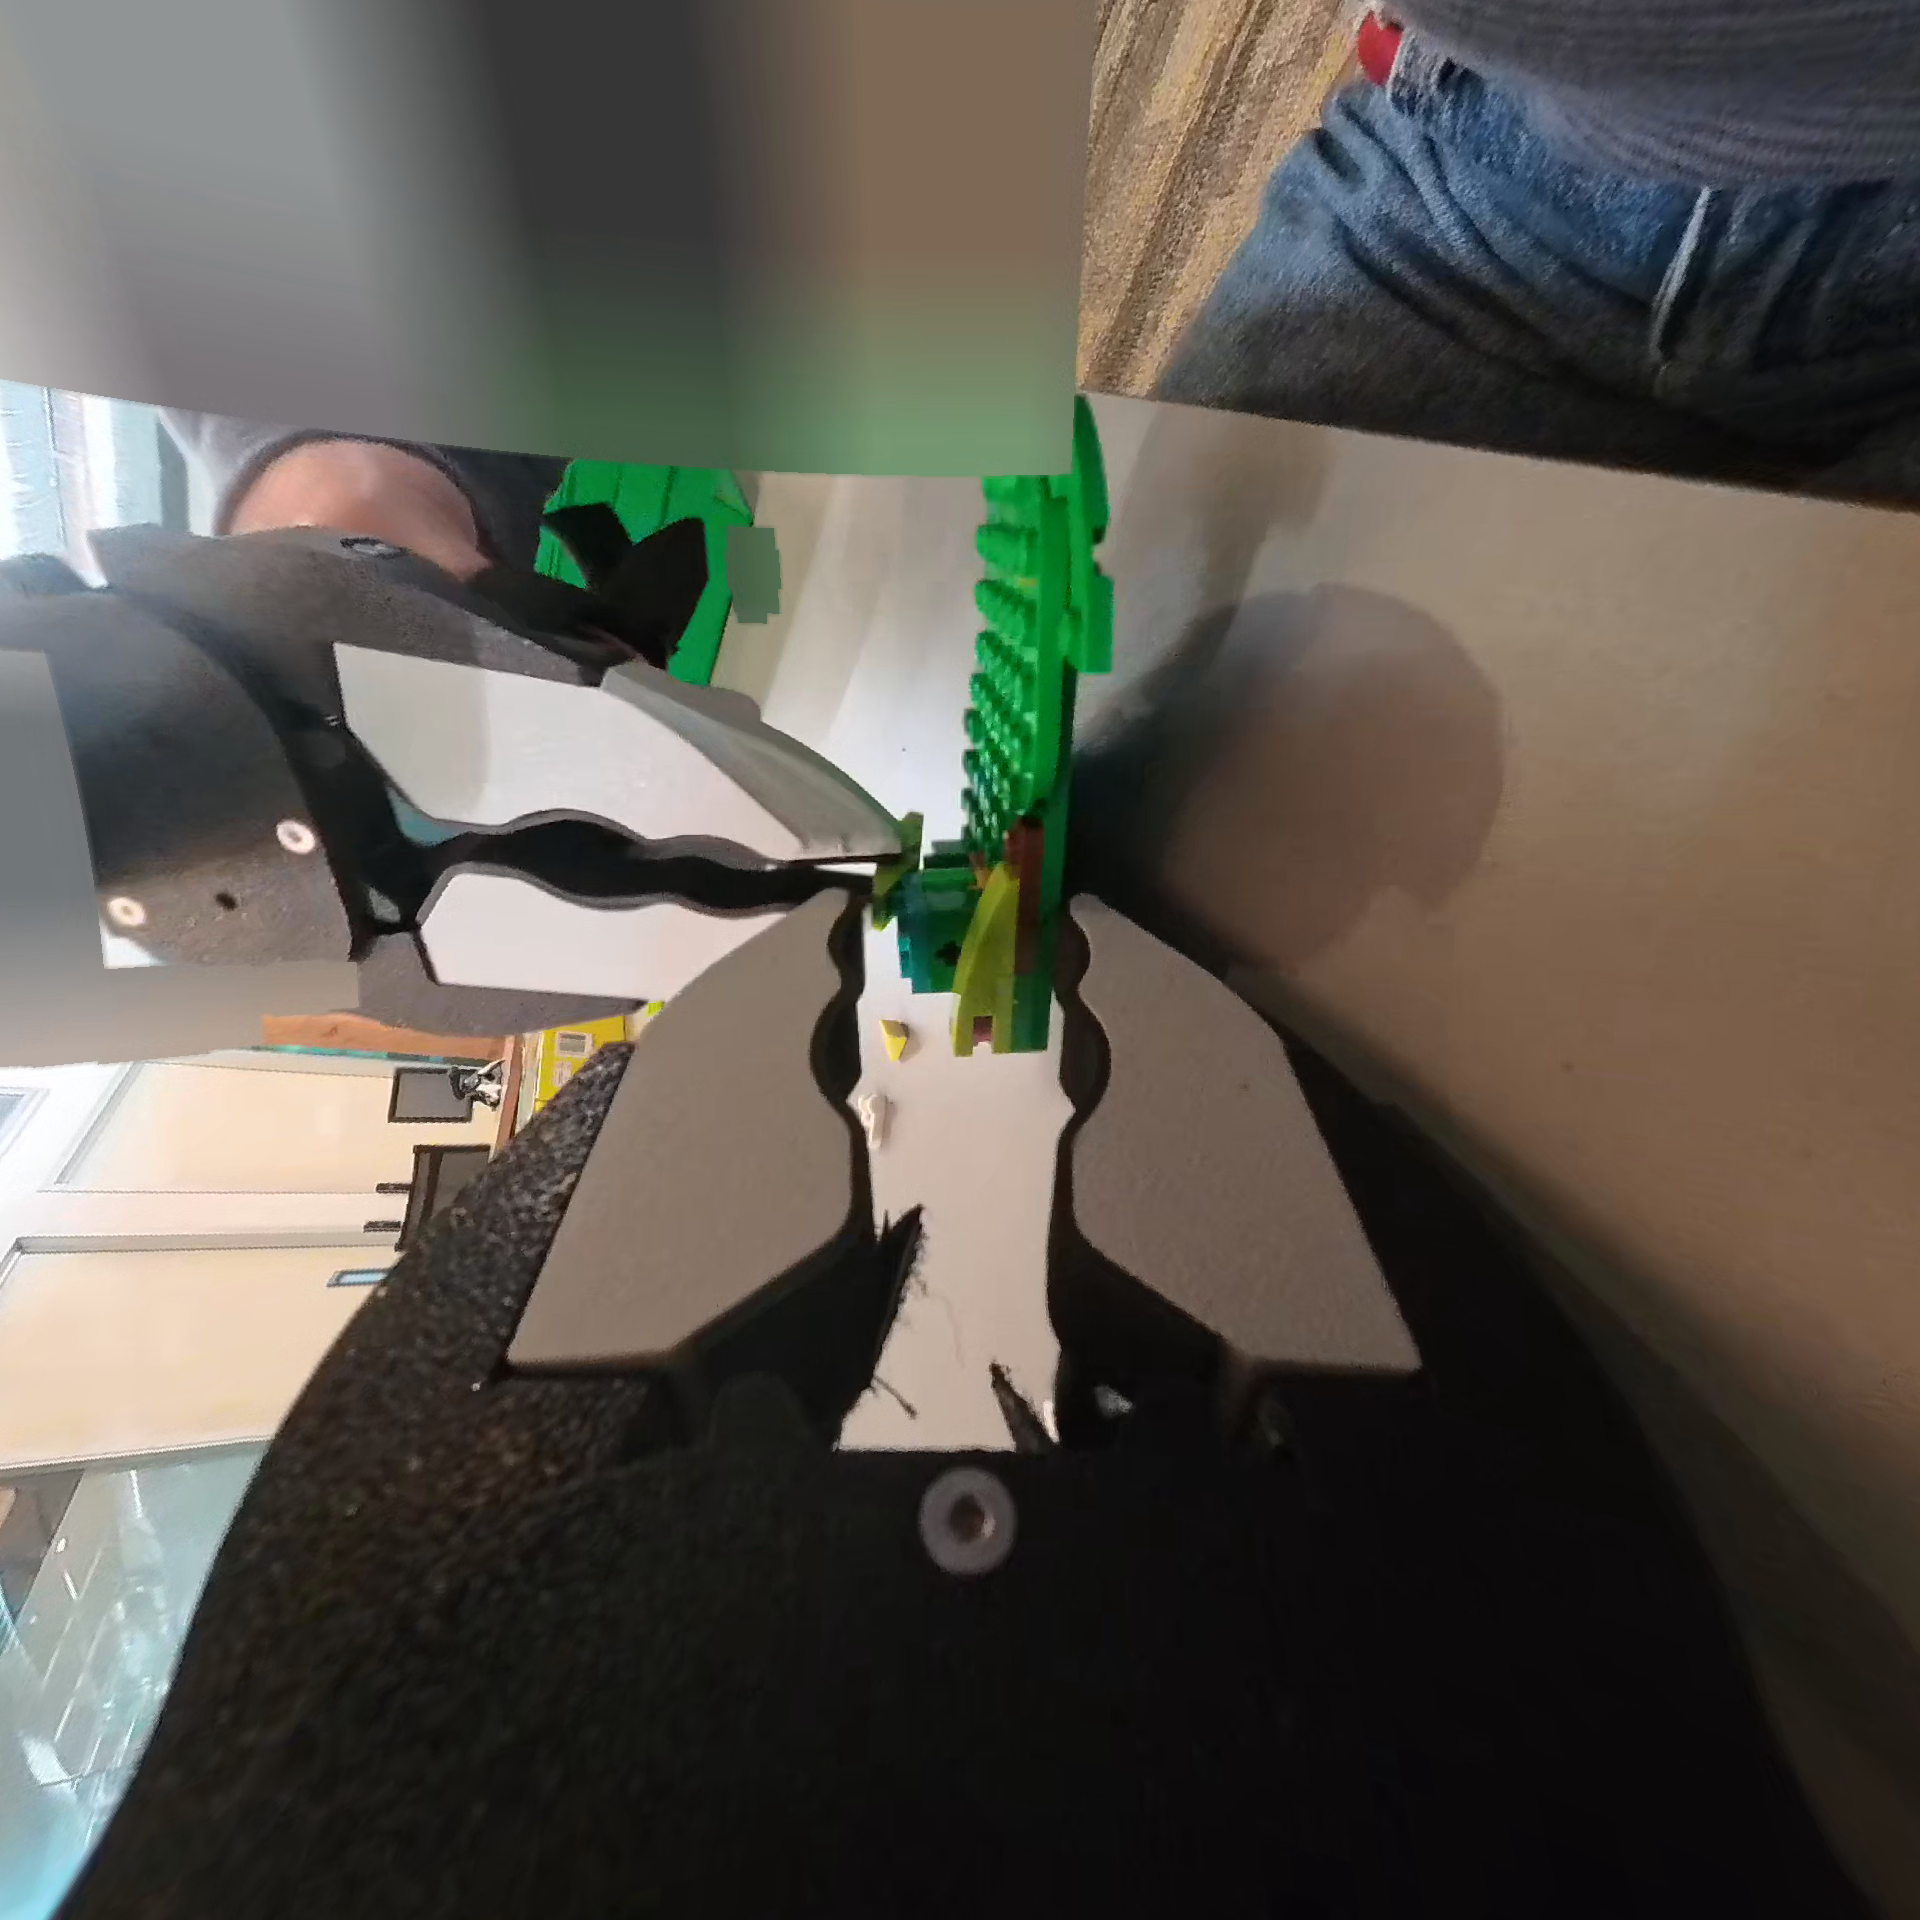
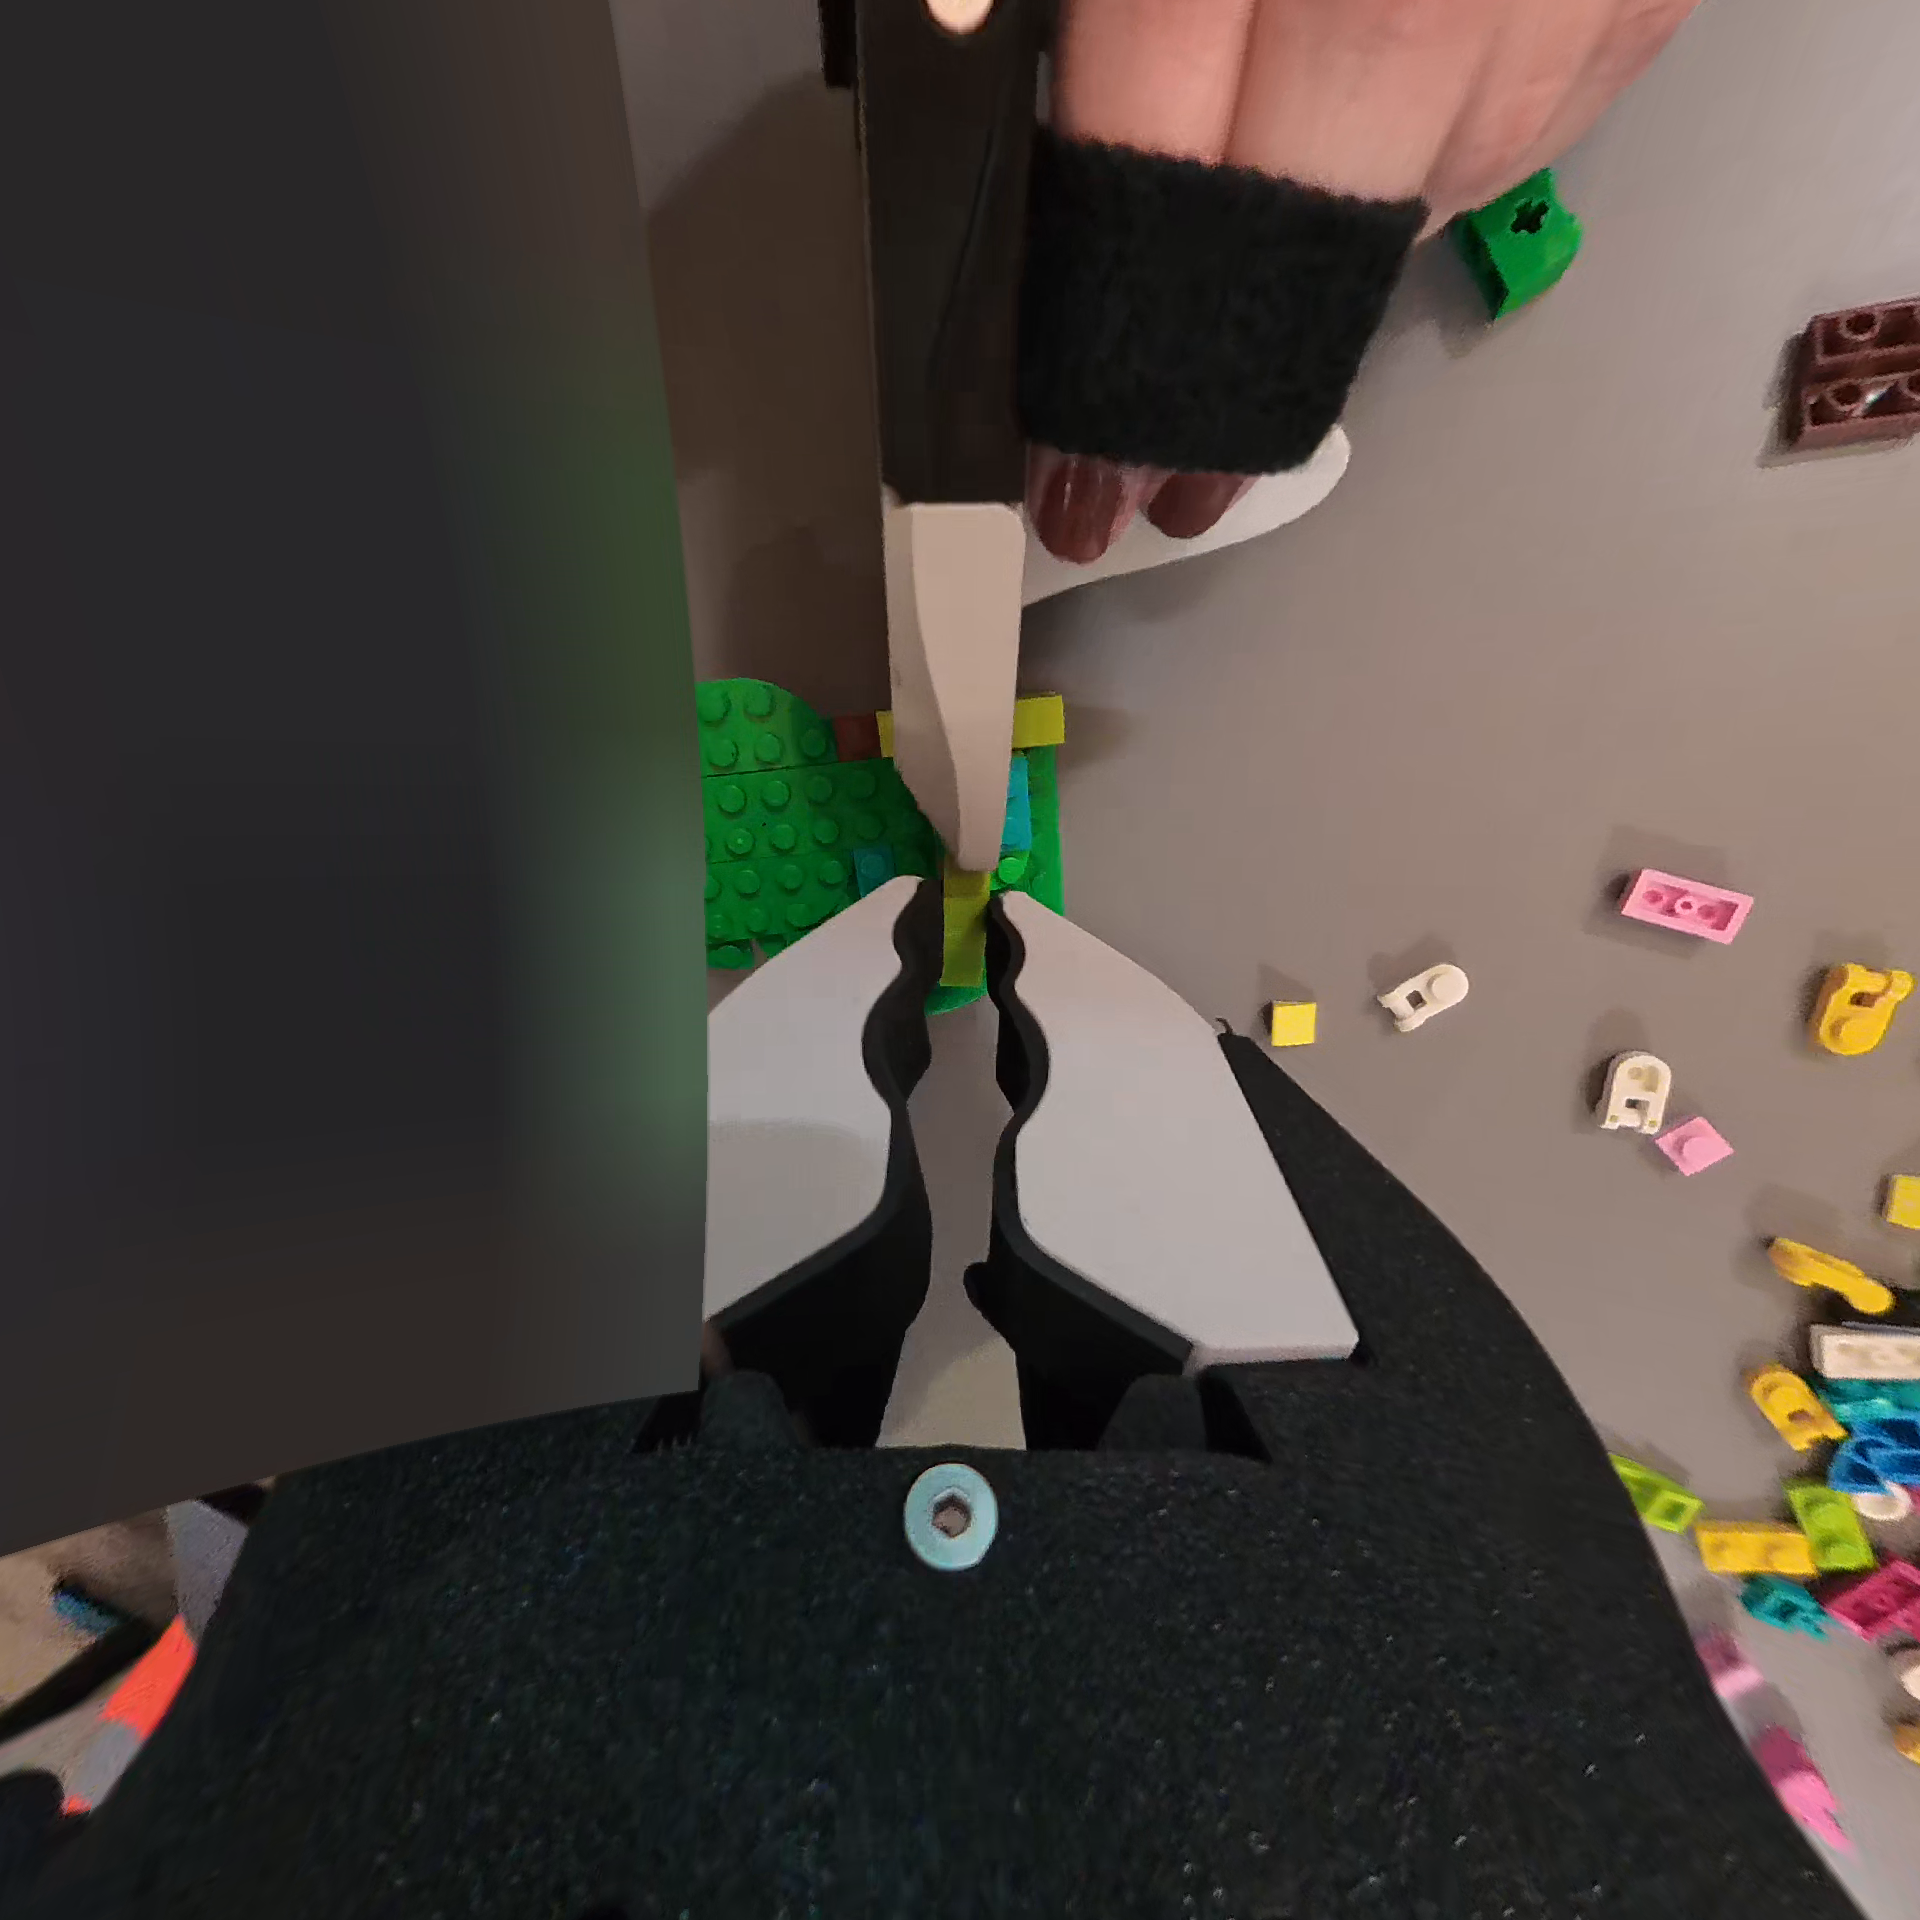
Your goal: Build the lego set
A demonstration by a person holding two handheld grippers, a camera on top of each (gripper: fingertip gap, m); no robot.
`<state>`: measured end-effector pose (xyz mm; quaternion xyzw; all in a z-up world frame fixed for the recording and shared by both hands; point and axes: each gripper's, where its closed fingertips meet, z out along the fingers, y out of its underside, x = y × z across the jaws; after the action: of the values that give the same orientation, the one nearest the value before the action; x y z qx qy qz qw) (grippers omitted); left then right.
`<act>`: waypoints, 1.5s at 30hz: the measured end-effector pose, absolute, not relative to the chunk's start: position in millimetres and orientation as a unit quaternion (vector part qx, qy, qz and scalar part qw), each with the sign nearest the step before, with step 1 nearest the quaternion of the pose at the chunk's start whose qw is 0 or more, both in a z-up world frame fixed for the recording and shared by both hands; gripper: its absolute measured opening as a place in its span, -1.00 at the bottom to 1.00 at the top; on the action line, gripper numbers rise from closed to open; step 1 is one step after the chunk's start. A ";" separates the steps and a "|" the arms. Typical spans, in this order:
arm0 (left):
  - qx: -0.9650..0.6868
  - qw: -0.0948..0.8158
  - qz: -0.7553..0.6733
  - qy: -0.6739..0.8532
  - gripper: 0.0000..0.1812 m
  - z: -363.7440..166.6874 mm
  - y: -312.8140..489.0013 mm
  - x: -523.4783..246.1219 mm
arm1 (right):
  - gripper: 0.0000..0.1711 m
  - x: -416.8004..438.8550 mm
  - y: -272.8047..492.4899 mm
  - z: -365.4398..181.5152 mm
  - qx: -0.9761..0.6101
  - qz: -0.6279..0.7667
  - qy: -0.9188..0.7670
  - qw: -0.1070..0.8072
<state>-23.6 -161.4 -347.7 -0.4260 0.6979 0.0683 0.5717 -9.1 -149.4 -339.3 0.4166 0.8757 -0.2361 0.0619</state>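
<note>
The lego build, a green studded plate (image 1: 1013, 675) with lime, teal and brown parts at one end, lies on the grey table (image 2: 1351, 727); it also shows in the right wrist view (image 2: 779, 821). My left gripper (image 1: 961, 914) is turned on its side and clamps that end, one finger on top and one at table level. Its upper finger (image 2: 956, 675) comes down from the top of the right wrist view. My right gripper (image 2: 956, 899) is shut on a small lime piece (image 2: 961, 935) and holds it against the build, right by the left finger's tip. It enters the left wrist view (image 1: 883, 868) from the left.
Loose pieces lie right of the build: green brick (image 2: 1517, 244), brown brick (image 2: 1860, 379), pink plate (image 2: 1685, 906), white clip (image 2: 1423, 997), yellow tile (image 2: 1291, 1023), and a mixed pile (image 2: 1829, 1507). A second green plate (image 1: 623, 551) sits farther back. A person in jeans (image 1: 1558, 260) stands at the table edge. Only a small space, under 4 cm, lies between the two pairs of fingers.
</note>
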 end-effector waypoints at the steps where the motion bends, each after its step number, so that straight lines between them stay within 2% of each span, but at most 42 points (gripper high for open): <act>1: -0.425 0.570 0.068 0.700 -0.63 -348.1 -162.0 -22.8 | -0.92 -9.2 -149.3 -339.3 0.412 -0.229 0.880 0.064; 18: -0.439 0.572 0.060 0.690 -0.66 -347.1 -162.4 -23.9 | -0.91 -10.3 -148.6 -339.8 0.390 -0.229 0.891 0.047; 20: -0.454 0.575 0.044 0.680 -0.67 -344.4 -161.3 -23.5 | -0.90 -11.8 -147.6 -339.0 0.395 -0.244 0.885 0.031; 22: -0.470 0.580 0.030 0.665 -0.72 -340.4 -158.5 -26.4 | -0.77 -14.1 -148.0 -334.9 0.397 -0.272 0.876 0.005; 29: -0.487 0.581 0.003 0.652 -0.72 -339.6 -157.2 -27.9 | -0.77 -11.4 -140.1 -332.4 0.389 -0.315 0.859 -0.106; 31: -0.493 0.581 -0.006 0.648 -0.72 -339.3 -156.6 -29.1 | -0.68 -8.5 -137.8 -334.4 0.384 -0.317 0.858 -0.126; 34: -0.497 0.581 -0.010 0.645 -0.72 -339.1 -156.1 -29.6 | -0.43 -4.2 -135.3 -334.9 0.365 -0.324 0.858 -0.160; 36: -0.496 0.582 -0.012 0.644 -0.72 -338.8 -156.6 -30.0 | -0.37 -0.8 -133.6 -334.1 0.340 -0.322 0.861 -0.199; 37: -0.498 0.583 -0.010 0.642 -0.72 -338.8 -155.5 -30.9 | -0.22 1.8 -134.8 -331.9 0.324 -0.326 0.861 -0.219; 41: -0.512 0.583 -0.012 0.631 -0.72 -339.5 -150.4 -31.0 | 0.08 13.5 -138.5 -341.0 0.320 -0.324 0.859 -0.235; 43: -0.516 0.583 -0.013 0.627 -0.72 -338.4 -148.8 -32.3 | 0.11 10.1 -135.0 -348.6 0.327 -0.305 0.855 -0.263; 45: -0.519 0.584 -0.015 0.624 -0.72 -337.9 -146.0 -32.9 | 0.05 -2.0 -132.1 -349.4 0.328 -0.289 0.842 -0.315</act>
<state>-32.9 -146.0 -337.9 -0.5190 0.6241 -0.0149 0.5839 -2.0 -132.1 -349.4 0.3282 0.8423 -0.2892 -0.3150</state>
